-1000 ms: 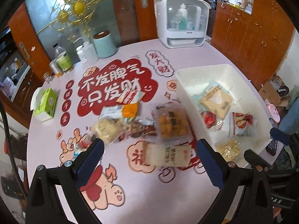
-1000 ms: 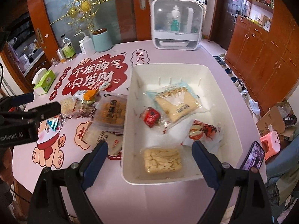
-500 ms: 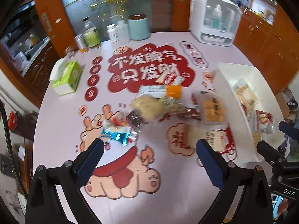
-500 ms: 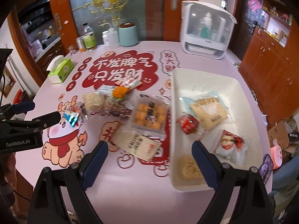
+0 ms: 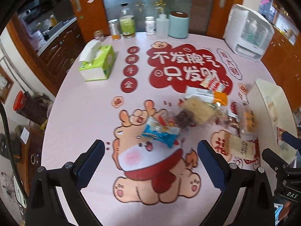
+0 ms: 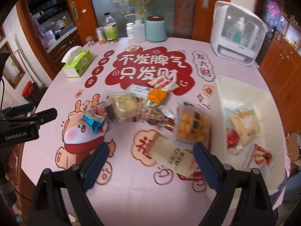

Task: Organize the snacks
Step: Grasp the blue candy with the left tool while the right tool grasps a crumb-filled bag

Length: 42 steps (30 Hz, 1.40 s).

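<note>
Several snack packs lie in a loose row across the pink table. A blue wrapped snack (image 5: 160, 132) (image 6: 93, 121) sits at the row's left end, just beyond my open left gripper (image 5: 150, 154). A pale biscuit pack (image 6: 173, 155) (image 5: 239, 146) lies between the fingers of my open right gripper (image 6: 150, 155), with a tray of yellow cakes (image 6: 193, 124) behind it. A round rice cake (image 6: 125, 105) and an orange-and-white pack (image 6: 150, 93) lie further back. The white bin (image 6: 244, 94) at the right holds a cream pack (image 6: 244, 126) and red-wrapped snacks.
A green tissue box (image 5: 97, 63) stands at the far left. Bottles, jars and a mint canister (image 5: 178, 24) line the far edge, with a white appliance (image 6: 237, 32) at the back right. The left gripper (image 6: 28, 124) shows at the left of the right wrist view.
Both grippers have swung left, away from the bin and over the loose snacks. The blue snack now lies ahead of the left gripper, the pale biscuit pack between the right fingers.
</note>
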Tool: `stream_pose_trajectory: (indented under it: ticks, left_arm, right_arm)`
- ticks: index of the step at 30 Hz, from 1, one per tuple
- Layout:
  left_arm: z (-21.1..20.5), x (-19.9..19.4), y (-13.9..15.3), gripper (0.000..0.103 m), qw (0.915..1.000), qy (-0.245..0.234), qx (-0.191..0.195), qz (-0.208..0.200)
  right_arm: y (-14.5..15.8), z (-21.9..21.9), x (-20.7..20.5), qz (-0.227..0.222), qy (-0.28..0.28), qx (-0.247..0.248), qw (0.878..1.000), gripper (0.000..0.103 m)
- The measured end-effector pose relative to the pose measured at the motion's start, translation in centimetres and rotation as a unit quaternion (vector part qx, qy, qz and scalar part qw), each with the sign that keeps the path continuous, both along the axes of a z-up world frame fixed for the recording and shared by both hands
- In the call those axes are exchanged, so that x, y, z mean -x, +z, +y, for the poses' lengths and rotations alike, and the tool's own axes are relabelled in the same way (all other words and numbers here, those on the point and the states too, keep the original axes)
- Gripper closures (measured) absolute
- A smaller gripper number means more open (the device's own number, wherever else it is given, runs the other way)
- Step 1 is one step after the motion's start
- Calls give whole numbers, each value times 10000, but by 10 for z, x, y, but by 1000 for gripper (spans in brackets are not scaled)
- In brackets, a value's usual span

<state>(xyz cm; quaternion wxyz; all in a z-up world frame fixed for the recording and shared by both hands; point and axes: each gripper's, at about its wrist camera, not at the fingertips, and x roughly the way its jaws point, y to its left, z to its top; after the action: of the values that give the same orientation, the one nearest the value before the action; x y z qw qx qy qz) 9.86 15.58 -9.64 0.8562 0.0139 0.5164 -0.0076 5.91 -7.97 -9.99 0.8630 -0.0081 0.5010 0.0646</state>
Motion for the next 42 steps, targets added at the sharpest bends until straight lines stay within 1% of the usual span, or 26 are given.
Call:
stream_pose_trajectory:
  ticks: [5,10,11,12,13,15,21,23,26,29,31,32,33,34,35,38,42]
  left_arm:
    - [29,-17,-16,5,9997,193,59,120]
    - [44,-31,-47,5,9982,275,243,467]
    - [45,-32,-54,5,9977,289,281,541]
    - [45,-35,-61,5,9972,308,305,610]
    - [44,-37,-66,5,9968,323,324,655]
    - [42,-43,-78,5,9958,390,352,756]
    - [41,-58,-99,5,9934,601,353,914]
    - [41,-62,-103,5,9926,657,342,961]
    - [42,-68,-109,5,9909,750,410,1039]
    - [43,-73,-113,5,9893,859,473,1077]
    - [42,-77,-116,5,9881,934,514,1106]
    - [42,-78,-118,5,9872,976,550,1134]
    - [41,-80,-120,5,9858,1035,616,1172]
    - [41,-81,-121,5,9848,1071,667,1192]
    - [40,-83,-123,5,9835,1118,719,1226]
    - [33,-89,-129,5,9792,1281,842,1328]
    - [24,-94,-139,5,9722,1609,828,1486]
  right_arm:
    - [-8,15,-27,103,31,-259,9996,11]
    - [-13,27,-57,7,156,-430,9990,12]
    - [-15,30,-64,-13,201,-408,9990,14]
    - [-17,33,-70,-32,268,-409,9988,19]
    - [-22,37,-78,-22,385,-421,9984,20]
    - [-33,43,-93,114,529,-425,9976,25]
    - [-79,56,-135,828,778,-745,9907,26]
    - [-91,60,-141,940,823,-750,9893,26]
    - [-109,64,-151,1085,865,-620,9884,26]
    - [-120,68,-158,1202,997,-644,9856,26]
    - [-123,69,-158,1199,1070,-567,9854,26]
    - [-123,70,-157,1152,1123,-552,9854,32]
    - [-121,69,-156,1127,1170,-600,9849,47]
    - [-120,68,-156,1131,1231,-725,9833,49]
    - [-119,67,-155,1154,1219,-808,9825,54]
    - [-116,62,-150,1119,1141,-902,9830,60]
    - [-111,54,-142,1129,985,-1113,9824,62]
